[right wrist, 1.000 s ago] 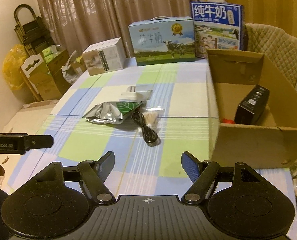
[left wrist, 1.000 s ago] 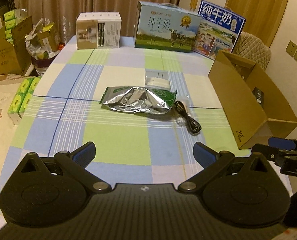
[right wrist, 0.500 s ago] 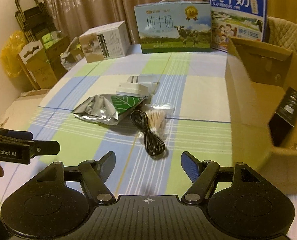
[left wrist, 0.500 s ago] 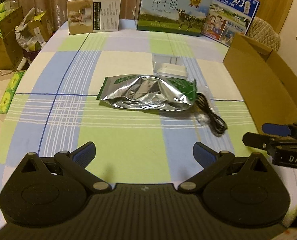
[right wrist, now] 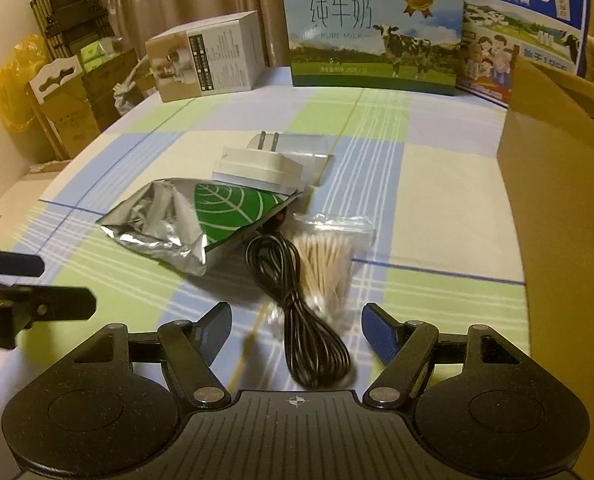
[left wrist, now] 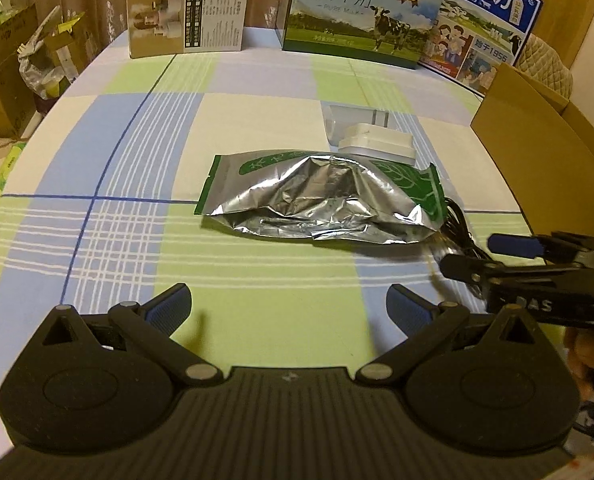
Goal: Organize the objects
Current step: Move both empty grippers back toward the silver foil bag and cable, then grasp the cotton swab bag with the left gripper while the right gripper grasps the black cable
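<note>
Right wrist view: the right gripper (right wrist: 296,330) is seen with its fingers (right wrist: 381,338) spread wide, nothing gripped; the coiled black cable (right wrist: 297,316) lies on the bench (right wrist: 437,184) between them, touching the bag of cotton swabs (right wrist: 327,260) just ahead. The left gripper (left wrist: 288,308) is likewise held released, the foil pouch (left wrist: 321,200) lying ahead of its fingers, apart from them. The white charger (left wrist: 377,144) is seen beyond the pouch, the cardboard box (left wrist: 537,152) to the right.

Both grippers spread wide, low over the table (left wrist: 109,184).

Left gripper (left wrist: 288,309) hovering near the table's front edge, empty; right gripper (right wrist: 296,330) level beside it, fingers (right wrist: 380,336) parted, pointing across the table, nothing clamped.
</note>
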### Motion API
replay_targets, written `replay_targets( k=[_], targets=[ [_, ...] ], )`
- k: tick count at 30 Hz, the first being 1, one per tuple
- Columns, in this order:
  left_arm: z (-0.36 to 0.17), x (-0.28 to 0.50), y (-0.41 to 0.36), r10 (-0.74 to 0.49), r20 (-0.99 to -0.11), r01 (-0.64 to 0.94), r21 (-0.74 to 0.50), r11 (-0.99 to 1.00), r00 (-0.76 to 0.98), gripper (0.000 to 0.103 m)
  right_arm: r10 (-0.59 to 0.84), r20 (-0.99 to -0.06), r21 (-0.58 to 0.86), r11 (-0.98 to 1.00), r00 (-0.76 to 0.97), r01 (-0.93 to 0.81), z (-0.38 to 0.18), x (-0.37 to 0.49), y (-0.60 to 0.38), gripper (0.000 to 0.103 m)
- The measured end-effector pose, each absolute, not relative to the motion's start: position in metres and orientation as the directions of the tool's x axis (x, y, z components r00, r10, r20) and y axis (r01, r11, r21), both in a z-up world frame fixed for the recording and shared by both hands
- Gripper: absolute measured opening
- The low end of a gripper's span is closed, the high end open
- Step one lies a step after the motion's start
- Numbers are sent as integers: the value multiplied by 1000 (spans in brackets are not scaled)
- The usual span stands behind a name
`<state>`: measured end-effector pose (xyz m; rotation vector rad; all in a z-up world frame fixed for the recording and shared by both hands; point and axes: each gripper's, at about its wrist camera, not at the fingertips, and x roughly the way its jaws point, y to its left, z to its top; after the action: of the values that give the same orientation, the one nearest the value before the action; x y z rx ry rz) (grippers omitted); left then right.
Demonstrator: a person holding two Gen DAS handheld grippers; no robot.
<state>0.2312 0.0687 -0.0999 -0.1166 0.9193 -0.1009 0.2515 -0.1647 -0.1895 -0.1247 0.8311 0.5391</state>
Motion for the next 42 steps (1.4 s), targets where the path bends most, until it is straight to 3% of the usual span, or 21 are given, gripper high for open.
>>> replay_targets(
  k=[2, 7, 9, 20, 22, 24, 29, 35, 38, 42],
  targets=[
    [-104, 231, 71, -146, -787, 34, -157, 987, 599, 102, 397, -730, 86, 861, 556, -501, -194, 258, -160, 66],
    [-111, 231, 73, -167, -789, 27, -188, 982, 591, 102, 370, -744, 51, 861, 556, -505, -201, 262, -154, 32],
    [-111, 229, 74, -169, -787, 26, -191, 981, 594, 102, 360, -743, 41, 866, 564, -499, -199, 256, -153, 27],
    [-88, 206, 71, -167, -765, 24, -195, 981, 622, 102, 464, -787, 179, 803, 408, -568, -182, 171, -150, 26],
    [-81, 197, 71, -164, -760, 17, -198, 980, 629, 102, 477, -788, 186, 787, 390, -588, -180, 156, -149, 41],
    [-75, 187, 72, -161, -757, 5, -204, 979, 633, 102, 468, -780, 161, 791, 415, -590, -177, 140, -152, 49],
    [-72, 167, 73, -152, -767, -28, -216, 976, 623, 102, 430, -780, 85, 793, 455, -603, -180, 115, -160, 50],
    [-72, 149, 66, -148, -783, -32, -210, 977, 604, 102, 448, -753, 40, 762, 482, -646, -173, 110, -151, 47],
    [-72, 143, 62, -140, -789, -34, -199, 979, 598, 102, 431, -781, 14, 737, 453, -676, -180, 112, -141, 27],
    [-73, 140, 55, -136, -798, -34, -192, 981, 587, 102, 452, -763, 51, 754, 462, -654, -171, 108, -153, 24]
  ],
)
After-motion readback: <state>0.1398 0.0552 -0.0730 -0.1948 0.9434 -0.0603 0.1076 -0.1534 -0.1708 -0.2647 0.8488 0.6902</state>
